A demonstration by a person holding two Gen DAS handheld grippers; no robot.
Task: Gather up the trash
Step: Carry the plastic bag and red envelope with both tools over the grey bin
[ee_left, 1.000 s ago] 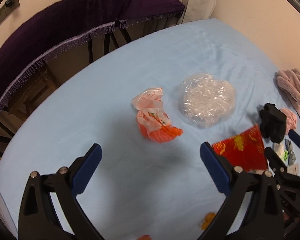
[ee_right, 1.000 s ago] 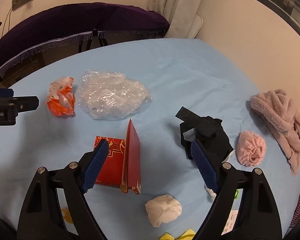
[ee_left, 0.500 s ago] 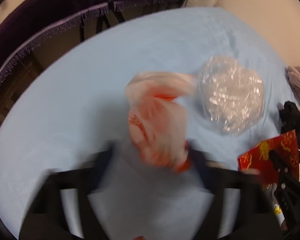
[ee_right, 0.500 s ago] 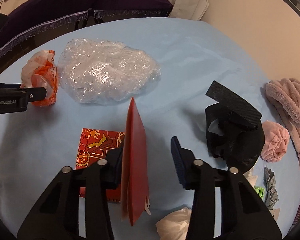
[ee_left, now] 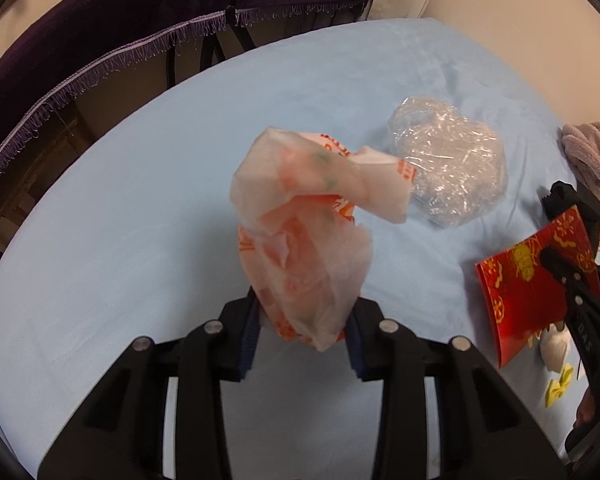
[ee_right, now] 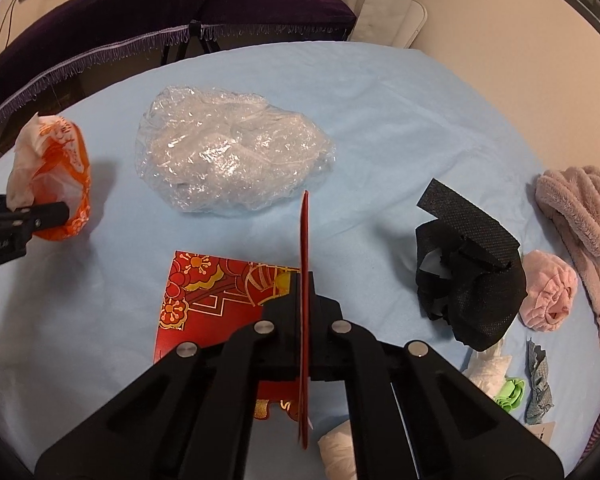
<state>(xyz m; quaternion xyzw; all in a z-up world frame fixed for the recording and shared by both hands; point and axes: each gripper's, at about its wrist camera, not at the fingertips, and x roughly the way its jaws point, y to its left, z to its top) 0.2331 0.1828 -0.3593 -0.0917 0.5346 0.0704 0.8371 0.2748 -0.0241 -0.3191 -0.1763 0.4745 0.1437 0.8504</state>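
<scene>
while the left claw (ee_left: pixel 302 336) was clamped on the crumpled orange-and-white plastic bag (ee_left: pixel 304 236), raised off the blue surface (ee_left: pixel 120 220), the right claw (ee_right: pixel 305 320) pinched the red envelope's (ee_right: pixel 220 300) upright flap; pickup seemed underway, and next both pieces needed carrying to a bin, none in view.

The left tool (ee_left: pixel 302 330) holds the crumpled orange-and-white plastic bag (ee_left: pixel 304 236) at the left of the light blue cloth-covered surface (ee_right: pixel 380 92). Right of that bag lies the clear crinkled bubble-wrap bundle (ee_right: pixel 232 160). In front of the bundle, the right tool (ee_right: pixel 306 320) grips the upright flap of the red-and-gold patterned paper envelope (ee_right: pixel 220 300), whose other flap lies flat on the surface. Right of the envelope sits the black crumpled fabric piece (ee_right: pixel 472 280); beyond it to the right, the small pink rolled cloth (ee_right: pixel 548 296) and, at the edge, the fluffy pink towel (ee_right: pixel 580 216). Behind the surface hangs a dark purple fringed cloth (ee_right: pixel 140 12).
</scene>
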